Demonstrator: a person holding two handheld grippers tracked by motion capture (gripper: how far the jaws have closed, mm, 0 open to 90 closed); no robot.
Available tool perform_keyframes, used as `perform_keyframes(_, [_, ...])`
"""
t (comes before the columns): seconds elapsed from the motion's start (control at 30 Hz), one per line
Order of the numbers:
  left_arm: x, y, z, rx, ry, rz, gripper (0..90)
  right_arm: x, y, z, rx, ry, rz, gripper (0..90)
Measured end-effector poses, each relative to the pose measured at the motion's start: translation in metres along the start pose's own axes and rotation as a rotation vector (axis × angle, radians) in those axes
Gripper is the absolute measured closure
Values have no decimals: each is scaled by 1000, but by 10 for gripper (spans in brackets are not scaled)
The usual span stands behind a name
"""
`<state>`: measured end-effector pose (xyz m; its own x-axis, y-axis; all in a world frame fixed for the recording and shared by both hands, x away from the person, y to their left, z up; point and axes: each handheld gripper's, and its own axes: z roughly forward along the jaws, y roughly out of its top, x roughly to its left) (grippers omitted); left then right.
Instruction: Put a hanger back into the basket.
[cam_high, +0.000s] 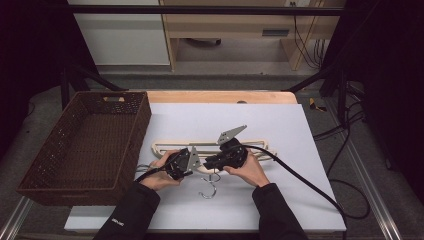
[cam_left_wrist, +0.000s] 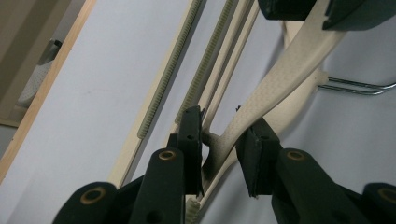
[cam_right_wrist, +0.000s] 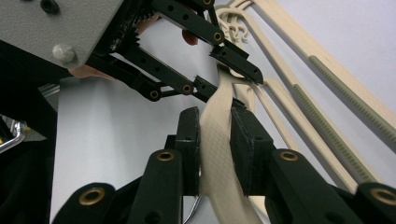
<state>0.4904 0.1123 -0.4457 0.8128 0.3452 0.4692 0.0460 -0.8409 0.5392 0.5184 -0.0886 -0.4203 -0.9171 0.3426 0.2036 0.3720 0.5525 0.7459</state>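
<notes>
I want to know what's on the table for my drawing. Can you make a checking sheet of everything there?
Surface: white board on a wooden table.
Job's things: cream hanger lying flat, its metal hook pointing toward the person.
Clutter: nothing seen.
Grippers: left gripper and right gripper each have jaws closed on a hanger arm.
Cables: one black cable trails from the right gripper off the board's right side.
Surroundings: empty brown wicker basket at left; floor cables at right.

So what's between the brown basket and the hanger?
Nothing: in the high view, just bare white board lies between the basket and the cream hanger.
</notes>
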Motion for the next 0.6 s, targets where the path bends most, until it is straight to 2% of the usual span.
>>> perform_keyframes(0.07, [1,0,0,1,2,-1,734,1,0,-1,-12,-7,12,718])
perform_keyframes(0.1, [1,0,0,1,2,-1,735,0,1,-2,-18,-15,-4,701])
perform_keyframes(0.17, [1,1,-1,2,1,-1,738,1,2,-7,-47,-42,1,645])
perform_keyframes(0.2, [1,1,-1,2,1,-1,740,1,2,-7,-47,-42,1,645])
perform_keyframes(0.23, [2,1,-1,5,-1,-2,742,1,2,-17,-91,-80,-8,602])
perform_keyframes(0.3, [2,1,-1,5,0,-2,745,1,2,-21,-112,-98,-6,578])
perform_keyframes(0.33, [3,3,-1,10,2,5,749,-1,1,-37,-177,-161,2,510])
perform_keyframes(0.37, [3,3,-1,10,2,5,751,-1,1,-37,-177,-161,2,510])
perform_keyframes(0.4, [5,5,-3,33,3,27,751,-2,1,-43,-201,-189,8,485])
perform_keyframes(0.43, [5,6,-3,30,1,25,756,-3,-1,-55,-245,-244,21,463])
perform_keyframes(0.47, [6,7,-4,24,-1,18,762,-3,-5,-71,-311,-297,43,410])
perform_keyframes(0.5, [7,8,-4,31,-3,23,762,-3,-5,-71,-311,-297,43,410])
perform_keyframes(0.53, [9,9,-5,42,-6,30,764,-3,-11,-85,-359,-331,67,390])
perform_keyframes(0.57, [12,11,-6,48,-9,31,766,-2,-15,-92,-382,-353,79,365])
perform_keyframes(0.6, [13,12,-5,33,-12,9,769,-1,-19,-97,-395,-371,89,338])
